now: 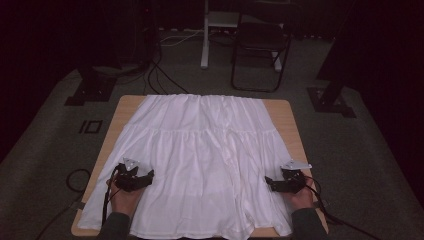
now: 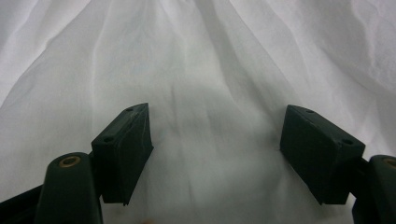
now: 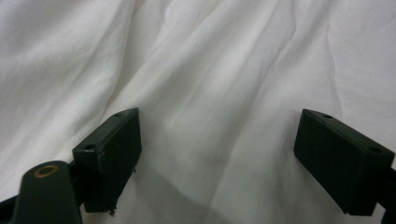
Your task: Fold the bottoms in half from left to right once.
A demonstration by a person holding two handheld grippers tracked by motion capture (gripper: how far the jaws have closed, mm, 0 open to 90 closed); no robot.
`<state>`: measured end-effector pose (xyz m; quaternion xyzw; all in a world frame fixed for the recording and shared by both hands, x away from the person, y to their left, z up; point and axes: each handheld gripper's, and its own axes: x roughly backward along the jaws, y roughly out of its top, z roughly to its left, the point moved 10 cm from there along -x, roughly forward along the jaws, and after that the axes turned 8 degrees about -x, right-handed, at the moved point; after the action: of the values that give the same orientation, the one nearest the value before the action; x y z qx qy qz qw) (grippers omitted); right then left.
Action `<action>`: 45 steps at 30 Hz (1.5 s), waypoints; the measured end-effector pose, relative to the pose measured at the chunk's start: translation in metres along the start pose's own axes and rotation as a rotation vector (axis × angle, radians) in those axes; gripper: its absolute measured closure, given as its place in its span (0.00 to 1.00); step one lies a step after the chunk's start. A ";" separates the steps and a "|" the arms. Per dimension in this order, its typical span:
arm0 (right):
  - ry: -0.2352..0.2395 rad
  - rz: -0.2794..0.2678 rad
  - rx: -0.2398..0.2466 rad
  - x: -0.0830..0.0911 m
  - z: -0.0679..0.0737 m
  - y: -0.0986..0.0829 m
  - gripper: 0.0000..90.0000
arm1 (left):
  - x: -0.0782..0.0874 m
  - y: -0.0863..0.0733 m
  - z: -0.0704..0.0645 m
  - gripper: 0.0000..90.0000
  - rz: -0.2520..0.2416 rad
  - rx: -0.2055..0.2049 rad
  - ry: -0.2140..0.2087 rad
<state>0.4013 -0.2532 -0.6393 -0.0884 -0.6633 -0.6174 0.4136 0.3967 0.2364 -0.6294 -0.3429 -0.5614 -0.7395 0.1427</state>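
From above, I see the skirt (image 1: 200,160) spread flat, covering most of the table (image 1: 125,107); my left gripper (image 1: 145,178) and right gripper (image 1: 272,184) rest on its near part. Dark carpet, chair (image 1: 260,45) and cables lie beyond. In the left gripper view, jaws stand apart over cloth. Right gripper view: likewise apart. Closing shallow could pinch only one layer, I think.

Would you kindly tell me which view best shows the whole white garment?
The high view: the white garment lies spread across the wooden table, outline visible. Both gripper views show close creased fabric between open jaws.
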 end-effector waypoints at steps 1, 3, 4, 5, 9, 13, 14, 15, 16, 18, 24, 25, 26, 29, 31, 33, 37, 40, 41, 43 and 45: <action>-0.001 0.000 0.000 0.000 0.000 0.000 0.16 | 0.000 0.000 0.000 0.28 -0.001 -0.002 0.000; 0.000 0.000 0.000 0.000 0.000 0.000 0.16 | 0.004 0.001 -0.002 0.33 -0.013 -0.008 -0.018; 0.000 0.000 0.000 0.000 0.000 0.000 0.16 | 0.006 0.003 -0.003 0.35 -0.027 -0.013 -0.030; -0.001 0.000 -0.001 0.000 0.000 0.000 0.16 | 0.012 0.006 -0.003 0.34 -0.051 -0.023 -0.043; 0.000 0.000 0.000 0.000 0.000 0.000 0.16 | 0.030 0.016 0.001 0.32 -0.109 -0.016 -0.059; -0.001 0.000 0.000 0.000 0.000 0.000 0.16 | 0.047 0.010 0.031 0.30 -0.100 0.019 -0.012; 0.000 0.000 0.000 0.000 0.000 0.000 0.16 | 0.050 0.008 0.038 0.29 -0.094 0.029 -0.004; -0.001 0.000 -0.001 0.000 0.000 0.000 0.16 | 0.052 0.006 0.045 0.28 -0.092 0.039 0.007; 0.000 0.000 0.000 0.000 0.000 0.000 0.16 | 0.055 0.005 0.051 0.25 -0.091 0.047 0.014; -0.001 0.000 0.000 0.000 0.000 0.000 0.16 | 0.059 0.000 0.065 0.20 -0.081 0.056 0.060; -0.001 0.000 0.000 0.000 0.000 0.000 0.16 | 0.055 -0.025 0.095 0.13 -0.006 0.107 0.136; -0.001 0.000 0.000 0.000 0.000 0.000 0.16 | 0.054 -0.029 0.099 0.12 0.006 0.114 0.147; -0.001 0.000 0.000 0.000 0.000 0.000 0.16 | 0.052 -0.033 0.102 0.12 0.018 0.117 0.149; -0.001 0.000 0.000 0.000 0.000 0.000 0.16 | 0.047 -0.043 0.107 0.12 0.050 0.142 0.141; -0.001 0.000 0.000 0.000 0.000 0.000 0.16 | 0.046 -0.048 0.104 0.12 0.060 0.162 0.108; -0.001 0.000 0.000 0.000 0.000 0.000 0.16 | 0.045 -0.051 0.100 0.11 0.072 0.155 0.098; -0.001 0.000 0.000 0.000 0.000 0.000 0.16 | 0.041 -0.057 0.089 0.11 0.112 0.115 0.085; -0.002 0.000 0.000 0.000 0.000 0.000 0.16 | 0.041 -0.055 0.080 0.10 0.114 0.094 0.065; -0.001 0.000 -0.001 0.000 0.000 0.000 0.16 | 0.041 -0.055 0.077 0.10 0.112 0.094 0.062; -0.001 0.000 0.000 0.000 0.000 0.000 0.16 | 0.041 -0.054 0.074 0.10 0.112 0.086 0.053; -0.001 0.000 0.000 0.000 0.000 0.000 0.16 | 0.042 -0.055 0.070 0.10 0.113 0.072 0.041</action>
<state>0.4010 -0.2532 -0.6394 -0.0887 -0.6634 -0.6175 0.4132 0.3585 0.3268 -0.6322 -0.3534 -0.5641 -0.7167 0.2080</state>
